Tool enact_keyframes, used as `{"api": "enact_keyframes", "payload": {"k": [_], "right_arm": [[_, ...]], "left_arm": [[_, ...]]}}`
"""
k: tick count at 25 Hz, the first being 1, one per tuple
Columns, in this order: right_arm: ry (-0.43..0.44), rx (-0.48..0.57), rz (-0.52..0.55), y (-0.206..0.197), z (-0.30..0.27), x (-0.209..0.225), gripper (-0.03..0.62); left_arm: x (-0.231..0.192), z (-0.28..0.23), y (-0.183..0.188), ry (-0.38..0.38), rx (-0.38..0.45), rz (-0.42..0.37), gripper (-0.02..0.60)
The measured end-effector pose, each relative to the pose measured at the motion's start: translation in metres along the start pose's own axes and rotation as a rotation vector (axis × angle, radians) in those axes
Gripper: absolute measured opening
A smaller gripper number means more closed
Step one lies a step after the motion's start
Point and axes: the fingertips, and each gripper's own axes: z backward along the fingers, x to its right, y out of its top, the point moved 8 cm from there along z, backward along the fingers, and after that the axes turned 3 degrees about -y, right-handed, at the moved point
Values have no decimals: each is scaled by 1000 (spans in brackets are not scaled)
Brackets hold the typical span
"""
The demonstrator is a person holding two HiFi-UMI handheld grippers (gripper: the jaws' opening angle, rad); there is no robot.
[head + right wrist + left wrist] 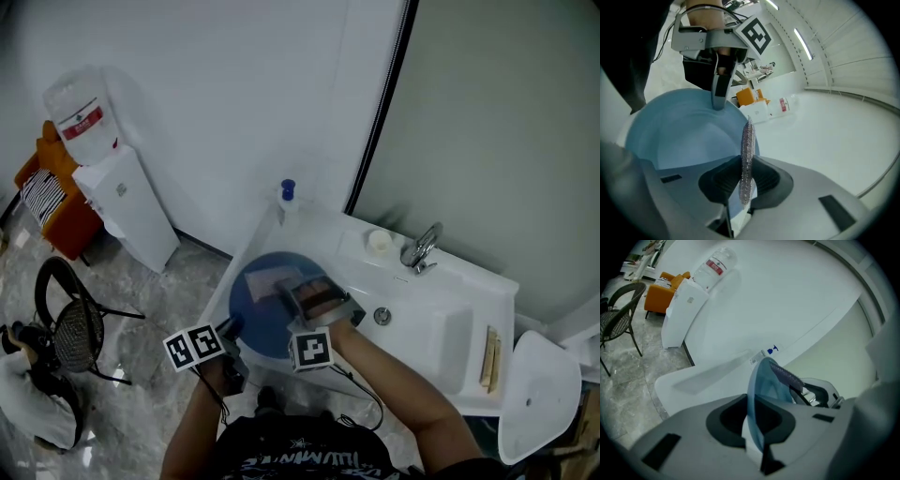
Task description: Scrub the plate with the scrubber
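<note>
A round blue plate (265,302) is held over the left end of a white sink counter (469,309). My left gripper (232,327) is shut on the plate's near rim; in the left gripper view the plate (758,385) stands edge-on between the jaws of that gripper (752,422). My right gripper (302,292) is shut on a thin glittery scrubber (746,157) that lies against the plate's face (677,136). In the right gripper view the left gripper (720,96) clamps the plate's far rim. In the left gripper view the scrubber (787,377) shows behind the plate.
A faucet (422,247) and a drain (382,316) lie right of the plate. A blue-capped bottle (287,193) stands at the counter's back, with a small white cup (379,241) nearby. A water dispenser (114,192), an orange seat (52,192) and a black chair (70,323) stand on the floor to the left.
</note>
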Motion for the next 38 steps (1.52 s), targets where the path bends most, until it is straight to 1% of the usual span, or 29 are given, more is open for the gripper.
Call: {"api": "enact_keyframes", "payload": {"k": [2, 7, 10, 14, 21, 29, 33, 38], "right_arm": [[-4, 1, 27, 0, -4, -1, 74], [42, -8, 50, -6, -11, -12, 74], [53, -41, 41, -14, -16, -17, 74], [31, -107, 28, -26, -20, -20, 74], [51, -164, -106, -33, -16, -24, 74], [62, -193, -207, -34, -8, -33, 74], [72, -185, -269, -31, -3, -39, 74], [114, -165, -295, -20, 5, -45, 74]], "left_arm": [[0, 0, -2, -5, -11, -3, 35], [0, 1, -2, -14, -21, -3, 35], [1, -1, 0, -15, -25, -8, 35], [3, -5, 4, -9, -11, -9, 38], [1, -6, 17, 10, 38, -5, 38], [0, -11, 34, 24, 96, 13, 38], [0, -14, 40, 30, 119, 21, 38], [0, -17, 46, 33, 139, 33, 38]]}}
